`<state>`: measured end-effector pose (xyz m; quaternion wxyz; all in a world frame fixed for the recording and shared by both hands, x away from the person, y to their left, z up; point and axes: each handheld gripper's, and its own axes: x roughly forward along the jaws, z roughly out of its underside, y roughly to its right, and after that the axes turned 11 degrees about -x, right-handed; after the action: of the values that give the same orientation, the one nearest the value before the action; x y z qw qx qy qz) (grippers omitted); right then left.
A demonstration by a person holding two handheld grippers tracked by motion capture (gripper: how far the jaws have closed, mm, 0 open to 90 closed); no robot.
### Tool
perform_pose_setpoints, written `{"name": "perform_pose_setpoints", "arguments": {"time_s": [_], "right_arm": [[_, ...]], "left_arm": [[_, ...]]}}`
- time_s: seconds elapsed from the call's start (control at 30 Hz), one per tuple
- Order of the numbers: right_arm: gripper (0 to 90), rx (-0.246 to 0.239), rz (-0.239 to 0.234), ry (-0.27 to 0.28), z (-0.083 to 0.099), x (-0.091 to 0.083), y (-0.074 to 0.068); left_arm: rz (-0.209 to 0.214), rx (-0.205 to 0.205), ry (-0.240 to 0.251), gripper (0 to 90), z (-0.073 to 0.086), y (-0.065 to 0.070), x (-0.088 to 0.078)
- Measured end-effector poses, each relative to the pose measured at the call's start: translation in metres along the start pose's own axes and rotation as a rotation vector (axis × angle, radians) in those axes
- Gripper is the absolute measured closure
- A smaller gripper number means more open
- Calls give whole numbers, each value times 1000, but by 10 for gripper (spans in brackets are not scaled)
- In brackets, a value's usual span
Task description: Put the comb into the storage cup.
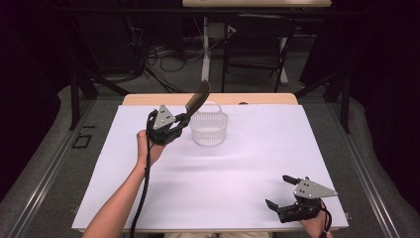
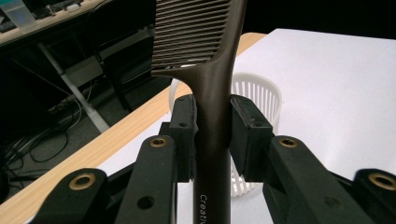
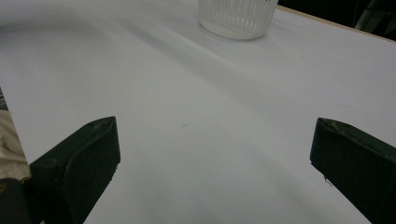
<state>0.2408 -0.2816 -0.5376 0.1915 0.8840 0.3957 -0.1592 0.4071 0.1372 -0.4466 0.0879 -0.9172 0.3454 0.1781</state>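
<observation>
Right tongs (image 1: 281,191) agape; left tongs (image 1: 174,130) clamping comb (image 1: 197,98), teeth-end up toward basket (image 1: 209,130).

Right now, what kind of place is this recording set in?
Probably a lab or workshop set up for recording, not a home. A table with a white sheet stands inside a black metal frame, loose cables lie on the floor behind it, and a folding chair stands there too.
</observation>
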Motion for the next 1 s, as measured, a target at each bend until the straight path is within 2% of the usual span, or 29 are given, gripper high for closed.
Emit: {"name": "perform_pose_setpoints", "arguments": {"time_s": [0.33, 0.6, 1.0], "right_arm": [[12, 2, 1, -2, 0, -1, 0], [12, 3, 2, -2, 1, -1, 0], [13, 6, 0, -3, 1, -1, 1]], "left_arm": [[1, 7, 4, 723, -2, 0, 4], [23, 34, 16, 723, -7, 2, 11], [29, 64, 26, 723, -15, 3, 20]]}}
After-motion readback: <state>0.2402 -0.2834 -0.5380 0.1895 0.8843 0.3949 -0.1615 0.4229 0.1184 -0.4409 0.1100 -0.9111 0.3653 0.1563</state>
